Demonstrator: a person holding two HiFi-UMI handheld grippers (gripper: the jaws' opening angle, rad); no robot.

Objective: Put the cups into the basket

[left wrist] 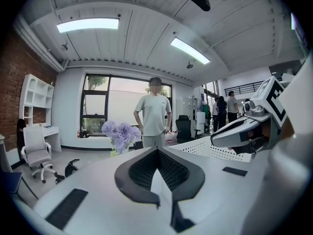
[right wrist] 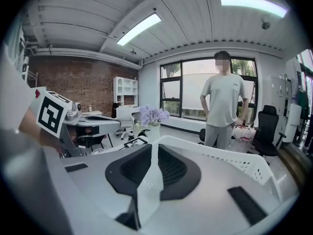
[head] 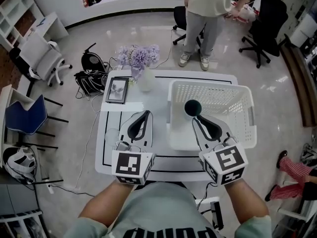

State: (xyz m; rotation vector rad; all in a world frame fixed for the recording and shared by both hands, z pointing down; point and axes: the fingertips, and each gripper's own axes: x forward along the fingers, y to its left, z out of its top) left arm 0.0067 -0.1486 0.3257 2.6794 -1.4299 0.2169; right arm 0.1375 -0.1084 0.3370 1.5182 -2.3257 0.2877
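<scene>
Where each camera looks along its own jaws, both tools read the same. The left hand-held gripper (left wrist: 156, 150) has its dark pads pressed together at the tips with nothing between them, and the right hand-held gripper (right wrist: 152, 146) is likewise closed and carries nothing.

In the head view the right hand-held gripper (head: 194, 118) has its long axis running from 5 o'clock to 11 o'clock, with its tips inside the near-left corner of the basket (head: 210, 83). The dark cup (head: 192, 108) stands upright in that corner, mouth up, just beyond the tips at 12 o'clock. Whether tip and cup touch cannot be determined. The left hand-held gripper (head: 147, 113) is over the desk (head: 161, 98) outside the basket's left wall. The dark cup lies at its 3 o'clock across that wall, so the right hand is plainly the nearer.

Count:
- Hand-held grippers: two.
- Basket: one.
- Dark cup: one, already in the basket.
- Faint clear shape (head: 113, 137) on the desk at 8 o'clock of the left tips: possibly one transparent cup, but too indistinct to confirm.
- Also on the desk, at the far side: one vase of purple flowers (head: 138, 58) and one picture frame (head: 118, 89).

Assessment: if the clear shape is a cup, the left hand is nearer to it and would have to open and swing back toward 8 o'clock.
</scene>
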